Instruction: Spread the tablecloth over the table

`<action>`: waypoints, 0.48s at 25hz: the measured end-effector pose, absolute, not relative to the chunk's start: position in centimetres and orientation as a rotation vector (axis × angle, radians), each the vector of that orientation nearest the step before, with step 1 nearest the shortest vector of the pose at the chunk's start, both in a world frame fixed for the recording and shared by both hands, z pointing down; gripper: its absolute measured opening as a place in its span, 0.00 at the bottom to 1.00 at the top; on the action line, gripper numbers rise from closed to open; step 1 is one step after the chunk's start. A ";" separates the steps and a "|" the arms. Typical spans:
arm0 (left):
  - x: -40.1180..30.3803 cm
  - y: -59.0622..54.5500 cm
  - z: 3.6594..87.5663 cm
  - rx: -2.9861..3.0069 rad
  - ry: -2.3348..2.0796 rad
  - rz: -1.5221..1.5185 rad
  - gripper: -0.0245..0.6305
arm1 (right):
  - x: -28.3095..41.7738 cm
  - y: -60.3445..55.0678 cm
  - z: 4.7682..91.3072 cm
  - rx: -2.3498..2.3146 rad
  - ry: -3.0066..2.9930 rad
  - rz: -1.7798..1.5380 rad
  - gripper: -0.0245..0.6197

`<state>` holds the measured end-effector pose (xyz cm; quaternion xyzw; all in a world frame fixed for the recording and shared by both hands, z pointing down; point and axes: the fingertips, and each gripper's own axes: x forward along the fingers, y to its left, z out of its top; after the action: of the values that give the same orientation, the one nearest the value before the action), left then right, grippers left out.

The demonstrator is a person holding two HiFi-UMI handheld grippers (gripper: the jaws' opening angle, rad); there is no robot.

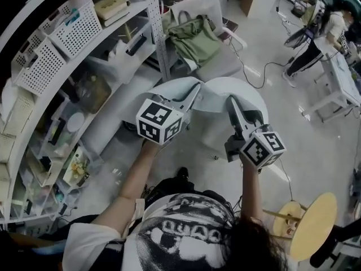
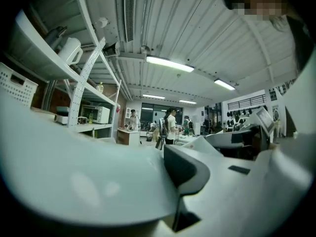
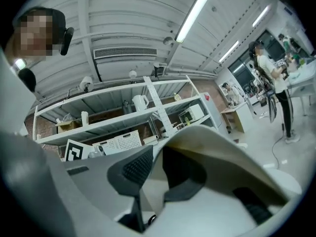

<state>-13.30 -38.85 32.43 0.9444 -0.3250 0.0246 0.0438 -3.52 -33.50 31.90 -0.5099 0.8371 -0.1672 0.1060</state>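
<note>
Between the jaws of the left gripper (image 2: 173, 174) sits a fold of the pale tablecloth (image 1: 225, 97), pinched there with the fabric ballooning over the left jaw. The right gripper (image 3: 155, 174) likewise nips an edge, and the cloth arches over its right jaw. Both pinches look shallow and close to the hem, so a brisk flick could tug the fabric off one pad and drop that side to the floor (image 1: 282, 112).

Raised in front of the person, the cloth hangs in the air between the two grippers and hides whatever lies beneath. No counter edge shows, so I cannot tell how the cloth lines up, and it may land skewed or bunched. To the left, the shelving (image 1: 67, 66) with its white baskets (image 1: 76, 24) stands near enough that a wide swing could snag a corner. A cable (image 1: 256, 75) trails on the floor beyond and could also catch the cloth.

Nothing legible shows anywhere. The marker cubes (image 1: 159, 121) carry only black-and-white square patterns, and the print on the person's shirt (image 1: 186, 230) is too blurred to read.
</note>
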 end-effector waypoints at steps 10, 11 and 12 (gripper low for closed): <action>-8.1 -44.2 24.1 3.012 -0.813 -0.041 0.14 | 0.8 -38.1 23.6 -1.486 2.350 -0.384 0.14; -7.5 -44.7 23.2 3.021 -0.798 -0.053 0.14 | 1.3 -38.6 22.8 -1.480 2.341 -0.379 0.14; -6.9 -45.2 22.4 3.028 -0.785 -0.065 0.14 | 1.9 -39.1 22.1 -1.474 2.334 -0.374 0.14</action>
<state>-6.86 -45.18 22.41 0.9678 -0.2509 -0.0208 0.0063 1.93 -39.09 22.06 -0.5208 0.8246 -0.1322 0.1770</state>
